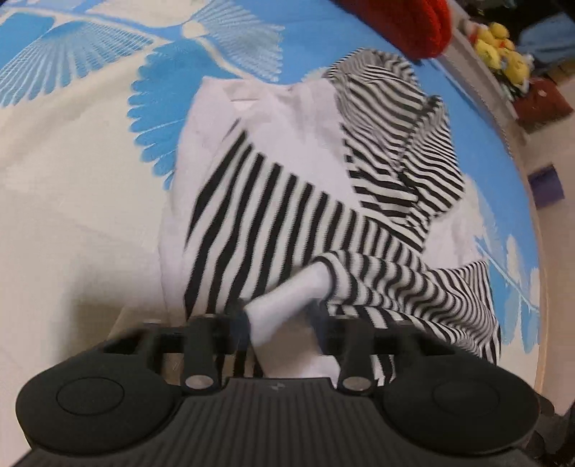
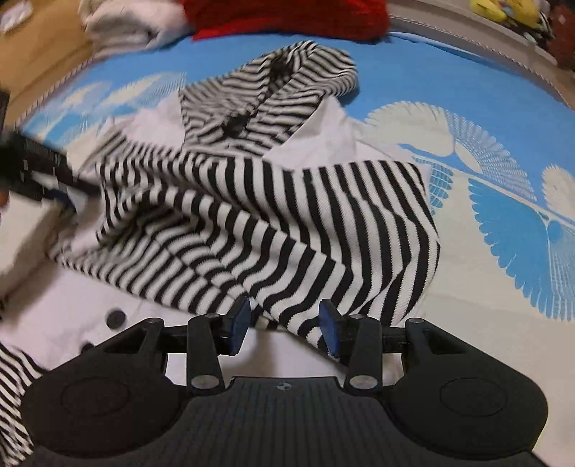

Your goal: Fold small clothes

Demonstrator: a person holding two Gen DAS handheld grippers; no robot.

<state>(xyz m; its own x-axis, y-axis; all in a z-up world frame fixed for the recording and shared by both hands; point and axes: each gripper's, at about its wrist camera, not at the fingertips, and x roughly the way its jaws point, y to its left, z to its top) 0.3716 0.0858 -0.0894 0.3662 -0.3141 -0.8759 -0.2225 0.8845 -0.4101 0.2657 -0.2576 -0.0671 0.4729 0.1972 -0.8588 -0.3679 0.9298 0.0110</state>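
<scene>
Now, nearest first:
Left hand-held gripper (image 1: 284, 319): I see it clamped on a white fold of the top (image 1: 287, 201), cloth bunched between the jaws; the fingers themselves are mostly buried in fabric.
Right hand-held gripper (image 2: 284, 325): I read the jaws as partly apart, blue pads (image 2: 240, 325) clear on both sides, with the striped hem lying between them but not pinched.
Top: black-and-white striped with white panels, spread rumpled on the sheet (image 1: 72, 179), its hood (image 2: 266, 97) at the far end, folded over the body.
Buttons (image 2: 115, 318): I see dark ones on a white panel at the lower left of the right view.
Sheet: blue and cream, printed with feather-like shapes; it lies under the whole garment.
Other gripper: in the right view, the left one shows blurred at the left edge, touching the top's side.
Far edge: a red cloth (image 2: 287, 18) lies beyond the hood, pale cloth (image 2: 122, 21) beside it, and yellow toys (image 1: 503, 54) off to the right.
</scene>
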